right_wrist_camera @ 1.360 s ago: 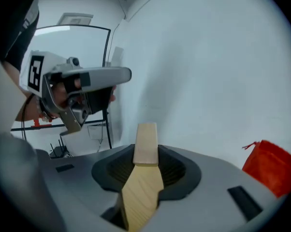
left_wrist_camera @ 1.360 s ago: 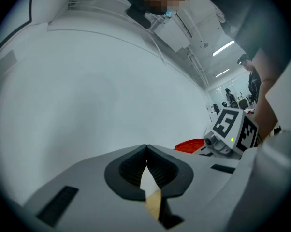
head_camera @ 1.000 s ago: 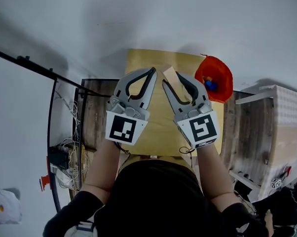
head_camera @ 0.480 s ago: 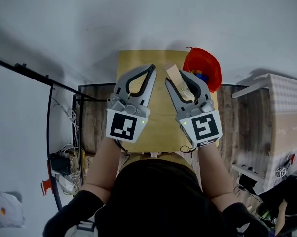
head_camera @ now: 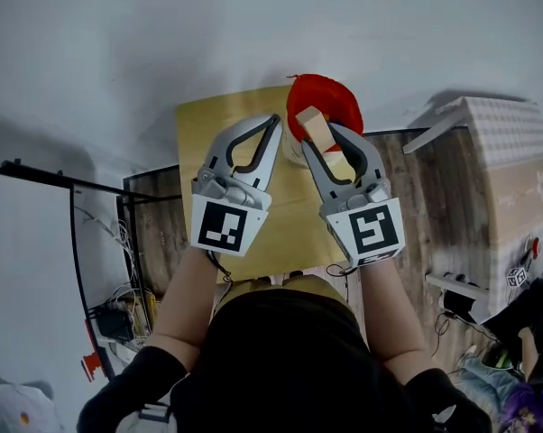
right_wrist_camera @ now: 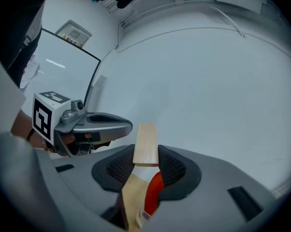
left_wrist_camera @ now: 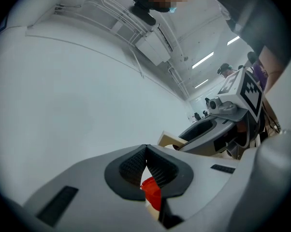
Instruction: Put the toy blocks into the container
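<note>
Right hand-held gripper (head_camera: 318, 138), clenched on a block (head_camera: 313, 126), has swung to the red container (head_camera: 339, 97) at the worktop's (head_camera: 208, 133) far right; release looks next. Left hand-held gripper (head_camera: 272, 122) closed, empty.

A pale wooden block (head_camera: 315, 126), long and tilted, is clamped in the right gripper (head_camera: 323, 142) at upper centre, overlapping the red container (head_camera: 336, 96).

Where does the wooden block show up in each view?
Head view: upper centre, wooden block in the right tongs, overlapping the red container.
Left gripper view: its end shows right of centre, beside the right tongs.
Right gripper view: centre, clamped in the tongs.
Shared landmark: the red container, low between the jaws in both gripper views.
</note>
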The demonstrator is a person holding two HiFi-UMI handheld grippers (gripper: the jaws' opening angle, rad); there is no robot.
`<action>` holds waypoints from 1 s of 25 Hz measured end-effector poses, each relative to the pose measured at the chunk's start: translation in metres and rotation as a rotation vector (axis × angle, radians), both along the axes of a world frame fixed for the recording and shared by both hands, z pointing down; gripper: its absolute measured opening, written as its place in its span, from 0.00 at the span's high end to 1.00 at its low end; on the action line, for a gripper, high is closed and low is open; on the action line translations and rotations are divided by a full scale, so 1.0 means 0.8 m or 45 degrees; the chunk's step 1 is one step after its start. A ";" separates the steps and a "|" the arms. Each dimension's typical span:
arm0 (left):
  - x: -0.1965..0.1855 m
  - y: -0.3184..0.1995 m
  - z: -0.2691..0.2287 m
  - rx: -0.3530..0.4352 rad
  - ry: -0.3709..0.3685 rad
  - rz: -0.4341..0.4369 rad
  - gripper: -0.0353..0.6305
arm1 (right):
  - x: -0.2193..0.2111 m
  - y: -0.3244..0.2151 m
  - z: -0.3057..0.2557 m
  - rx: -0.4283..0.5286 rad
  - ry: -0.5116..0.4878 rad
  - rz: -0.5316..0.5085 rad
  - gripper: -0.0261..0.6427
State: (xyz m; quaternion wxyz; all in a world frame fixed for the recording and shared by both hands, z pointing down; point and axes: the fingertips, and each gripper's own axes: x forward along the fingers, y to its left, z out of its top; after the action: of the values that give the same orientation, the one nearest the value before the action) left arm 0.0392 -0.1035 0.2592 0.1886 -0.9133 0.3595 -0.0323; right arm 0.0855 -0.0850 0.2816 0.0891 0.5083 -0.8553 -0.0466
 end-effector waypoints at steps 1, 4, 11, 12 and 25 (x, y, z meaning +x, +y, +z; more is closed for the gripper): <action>0.006 0.000 0.003 -0.008 -0.004 0.007 0.93 | 0.006 0.001 0.003 -0.006 0.003 0.008 0.72; 0.022 -0.001 0.010 -0.026 -0.010 0.023 0.93 | 0.022 -0.004 0.012 -0.031 0.008 0.033 0.72; 0.037 -0.018 0.025 -0.054 -0.033 0.029 0.93 | 0.042 -0.034 0.038 -0.079 0.010 0.058 0.72; 0.039 -0.021 0.028 -0.059 -0.038 0.029 0.93 | 0.045 -0.038 0.044 -0.093 0.013 0.063 0.72; 0.057 -0.064 0.066 -0.132 -0.068 0.009 0.93 | 0.073 -0.083 0.111 -0.236 0.019 0.076 0.72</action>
State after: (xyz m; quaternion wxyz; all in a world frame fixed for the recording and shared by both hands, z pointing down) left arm 0.0845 -0.1549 0.3116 0.1508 -0.9219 0.3491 -0.0744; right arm 0.1436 -0.1510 0.3703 0.1433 0.5227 -0.8398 0.0315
